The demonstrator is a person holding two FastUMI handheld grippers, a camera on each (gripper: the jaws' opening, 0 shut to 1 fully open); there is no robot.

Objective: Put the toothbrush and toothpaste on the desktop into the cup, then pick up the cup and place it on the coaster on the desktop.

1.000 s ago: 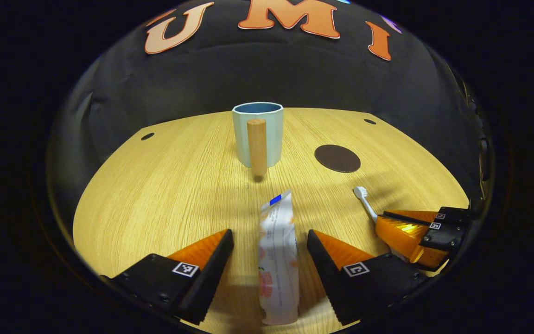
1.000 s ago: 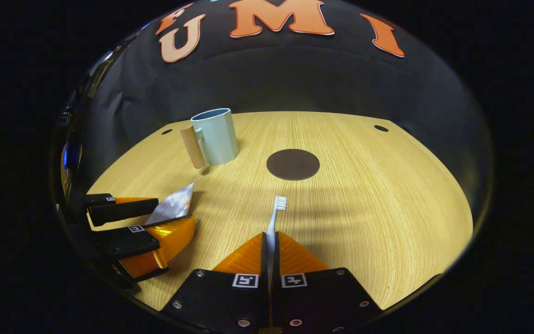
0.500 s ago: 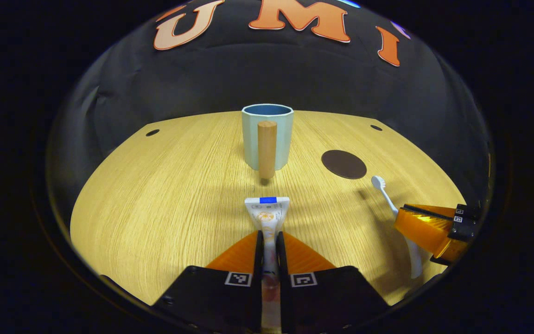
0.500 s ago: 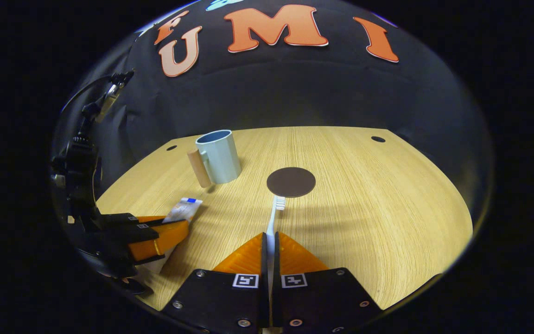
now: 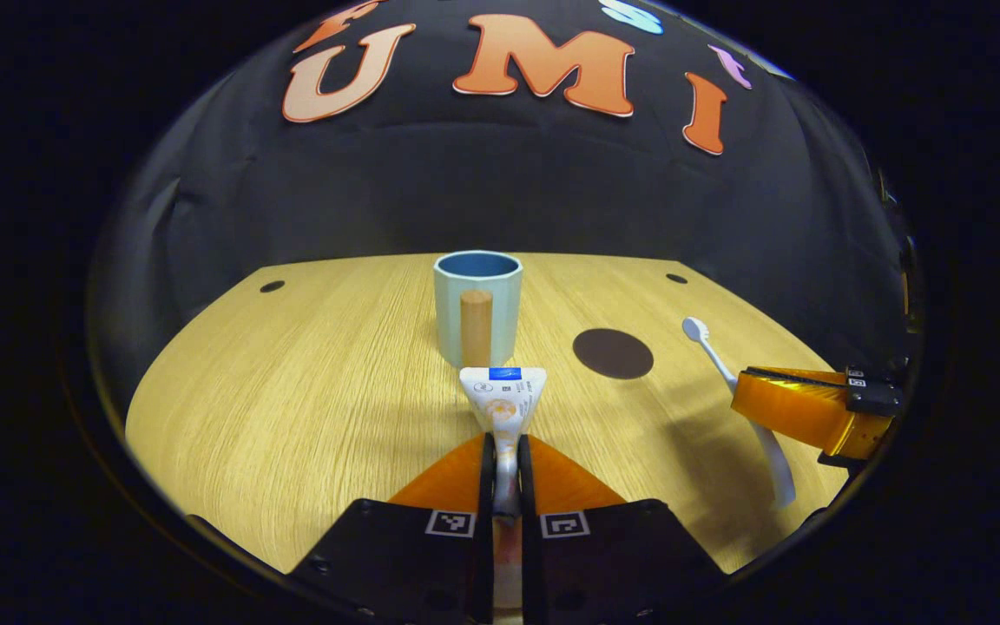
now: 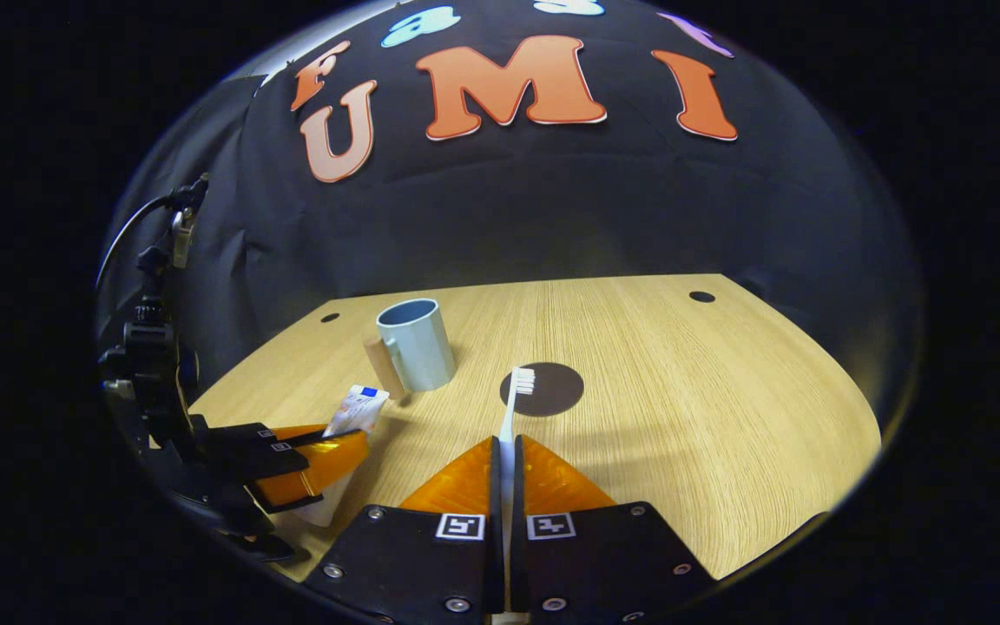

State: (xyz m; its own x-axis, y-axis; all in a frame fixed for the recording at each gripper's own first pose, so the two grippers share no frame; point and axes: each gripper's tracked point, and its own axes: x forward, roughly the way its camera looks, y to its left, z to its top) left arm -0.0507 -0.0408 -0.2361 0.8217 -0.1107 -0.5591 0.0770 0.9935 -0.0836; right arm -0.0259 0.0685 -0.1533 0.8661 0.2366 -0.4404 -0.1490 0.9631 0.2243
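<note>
In the left gripper view my left gripper [image 5: 505, 451] is pinching the toothpaste tube [image 5: 503, 401] between its 2 fingers, which are pressed onto the tube's flat body. The tube's crimped end, with a small blue patch, fans out past the fingertips toward the far side, and the tube is lifted clear of the wooden desktop [image 5: 292, 408].

Straight beyond the tube stands the pale blue cup [image 5: 476, 299], upright on the desktop, with its wooden peg handle [image 5: 476, 328] facing me. What I can see of its blue inside holds nothing. To the right of the cup, apart from it, the dark round coaster [image 5: 613, 353] lies flat on the desktop with nothing on it.

At the right edge of this view, my right gripper [image 5: 799, 408] holds the white toothbrush [image 5: 739, 395], brush head pointing far and the handle end hanging near.

In the right gripper view the 2 fingers of that gripper [image 6: 504, 451] are closed on the toothbrush handle [image 6: 509, 417], and the bristled head overlaps the near edge of the coaster [image 6: 552, 391] as seen from here. The cup [image 6: 415, 344] stands left of the coaster. At the near left, my left gripper [image 6: 318, 451] shows with the toothpaste tube [image 6: 357, 411] poking out of it.
</note>
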